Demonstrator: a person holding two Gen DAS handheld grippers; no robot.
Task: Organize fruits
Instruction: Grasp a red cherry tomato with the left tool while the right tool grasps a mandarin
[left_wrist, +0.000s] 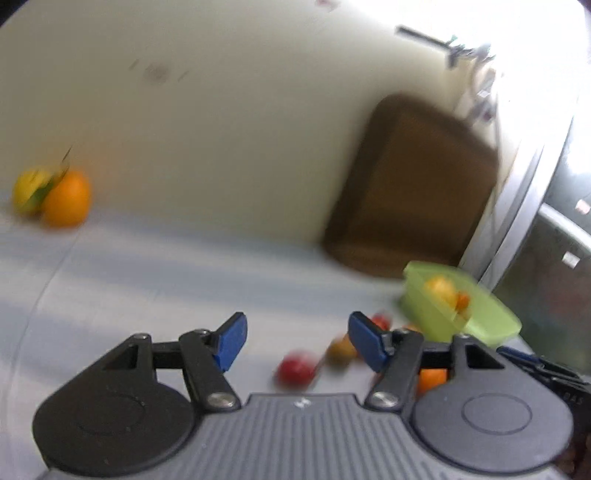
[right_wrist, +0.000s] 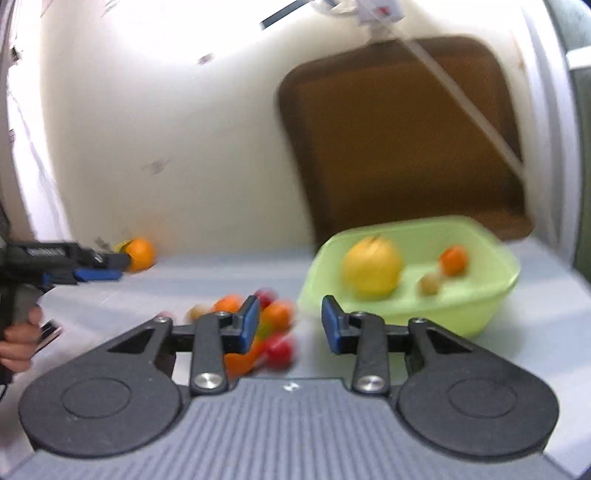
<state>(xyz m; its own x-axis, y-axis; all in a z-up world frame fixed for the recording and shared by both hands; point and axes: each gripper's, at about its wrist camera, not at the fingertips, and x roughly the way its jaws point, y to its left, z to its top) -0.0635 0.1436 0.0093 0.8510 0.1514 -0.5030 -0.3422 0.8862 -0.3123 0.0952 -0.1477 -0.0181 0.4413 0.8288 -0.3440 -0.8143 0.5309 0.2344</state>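
Home, fruit tub (right_wrist: 480, 317), brown chair (right_wrist: 399, 129)

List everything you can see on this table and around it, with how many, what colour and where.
tub: one, light green, right side of the table
fruit in tub: three, a large yellow one, a small orange one, a small tan one
loose fruit pile: several, red and orange, blurred, on the table left of the tub
far orange: one, at the table's back left, touching a yellow fruit
tray: one, brown, leaning on the wall behind the tub
table: one, pale grey
left tongs: blue pads, open, empty
right tongs: blue pads, open, empty
hand: one, holding the left tongs' handle
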